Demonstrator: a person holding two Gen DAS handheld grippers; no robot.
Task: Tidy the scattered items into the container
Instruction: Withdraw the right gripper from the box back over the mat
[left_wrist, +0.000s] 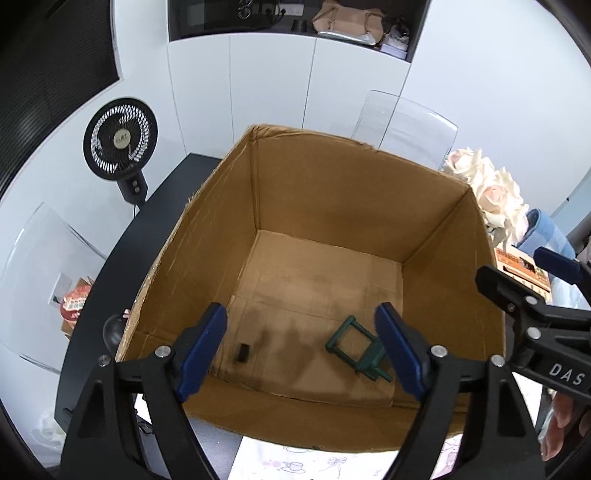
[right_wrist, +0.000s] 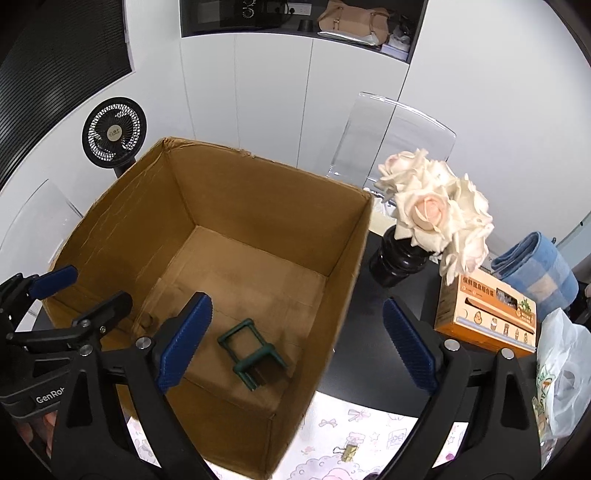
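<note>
Nearby: vase of roses, orange carton beside cardboard box.

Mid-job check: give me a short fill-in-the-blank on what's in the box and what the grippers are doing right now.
1. The green metal frame lies on the floor of the cardboard ____.
2. Both the left gripper and the right gripper hold nothing; their jaws stand ____.
3. The small black item in the box lies ____ from the green frame, not touching it.
4. The white roses stand in a ____ vase outside the box.

Missing words: box; open; apart; black
</note>
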